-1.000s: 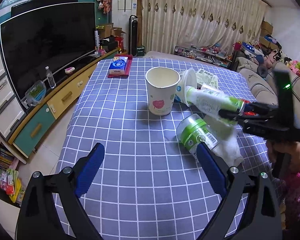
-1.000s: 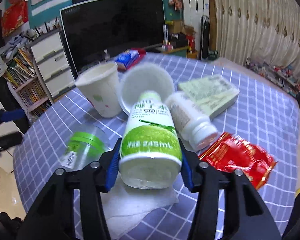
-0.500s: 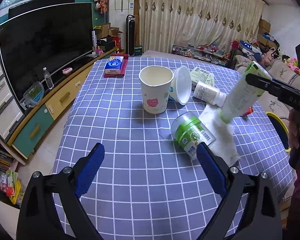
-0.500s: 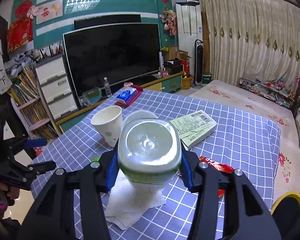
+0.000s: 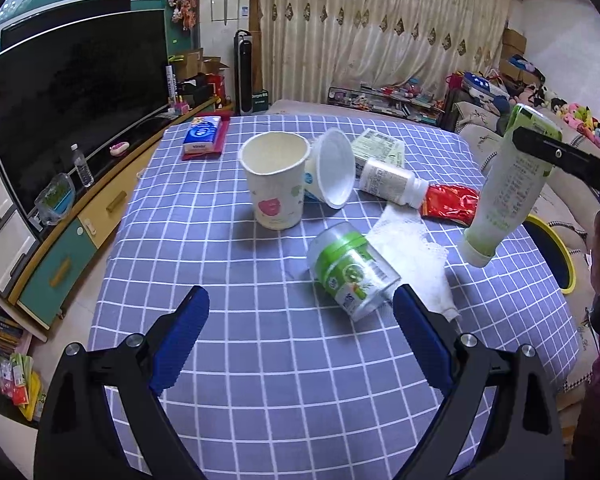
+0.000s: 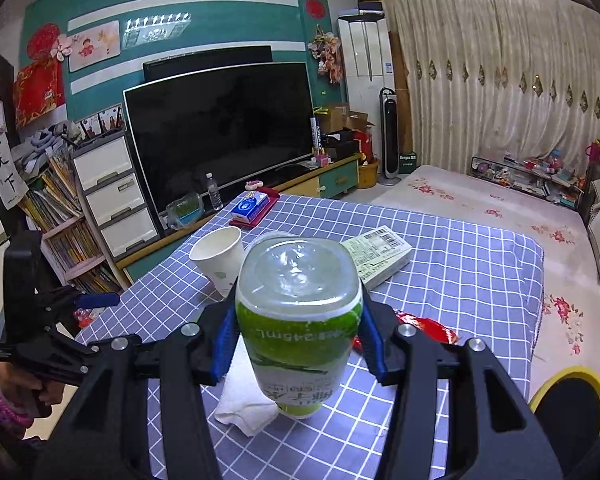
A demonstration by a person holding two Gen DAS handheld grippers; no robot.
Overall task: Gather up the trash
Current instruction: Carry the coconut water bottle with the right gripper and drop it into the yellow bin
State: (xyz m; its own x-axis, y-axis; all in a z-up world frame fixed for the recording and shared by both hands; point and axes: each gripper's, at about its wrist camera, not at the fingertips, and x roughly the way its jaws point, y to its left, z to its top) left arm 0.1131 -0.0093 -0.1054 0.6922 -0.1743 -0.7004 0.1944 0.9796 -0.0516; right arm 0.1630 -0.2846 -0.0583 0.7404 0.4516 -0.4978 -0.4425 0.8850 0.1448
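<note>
My right gripper is shut on a green-and-white drink bottle, held cap-down in the air above the table's right edge; the same bottle shows at the right of the left wrist view. My left gripper stands open over the checked tablecloth, with nothing between its fingers. Just ahead of it a clear green-labelled jar lies on its side. Beyond are a white tissue, a paper cup, a tipped white plastic cup, a white pill bottle, a red wrapper and a paper box.
A yellow-rimmed bin stands on the floor beside the table's right side. A tissue pack on a red tray lies at the far left corner. A TV on a low cabinet runs along the left. A sofa stands to the right.
The right gripper lifted the green bottle off the table, swung it right and tipped it cap-down. The left gripper has stayed put and open.
</note>
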